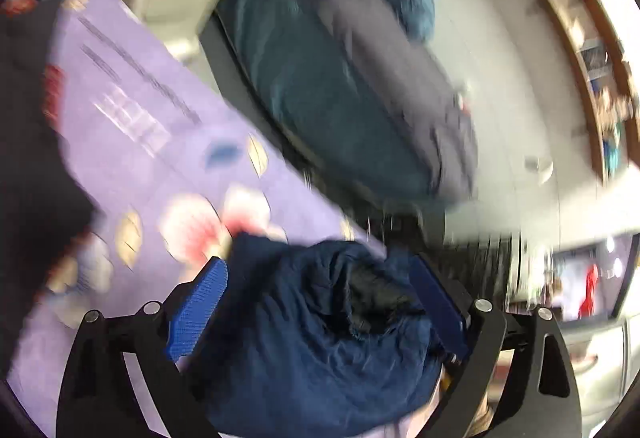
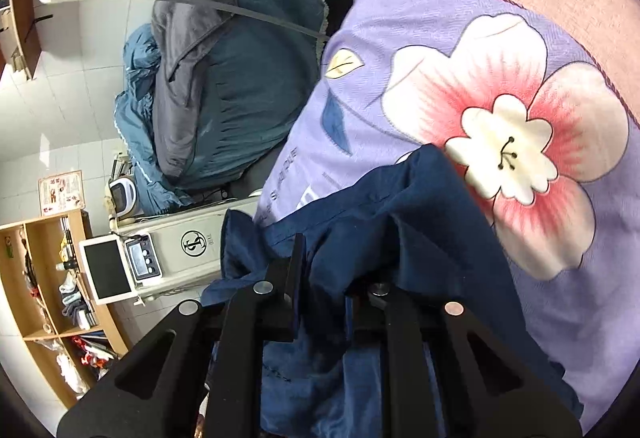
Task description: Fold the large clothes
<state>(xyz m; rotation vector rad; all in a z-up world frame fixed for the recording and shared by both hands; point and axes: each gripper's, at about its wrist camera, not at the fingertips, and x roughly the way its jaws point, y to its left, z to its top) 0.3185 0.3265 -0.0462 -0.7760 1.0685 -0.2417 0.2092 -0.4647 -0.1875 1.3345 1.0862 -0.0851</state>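
Note:
A dark navy garment [image 1: 304,326] lies bunched on a purple flowered sheet [image 1: 132,118]. My left gripper [image 1: 316,270] stands open and wide, its blue pads [image 1: 198,306] on either side of the bunched cloth without clamping it. In the right wrist view the same navy garment [image 2: 400,206] drapes over my right gripper [image 2: 324,278], which is shut on a fold of it. The left black finger [image 2: 294,270] shows, while cloth covers the right one. The purple flowered sheet [image 2: 500,110] lies beneath and to the right.
A heap of teal and grey bedding [image 2: 224,70] lies beyond the sheet's edge; the left wrist view also shows the heap of bedding [image 1: 344,78], blurred. A white machine with a small screen [image 2: 160,250] and a wooden shelf [image 2: 52,278] stand on the tiled floor at left.

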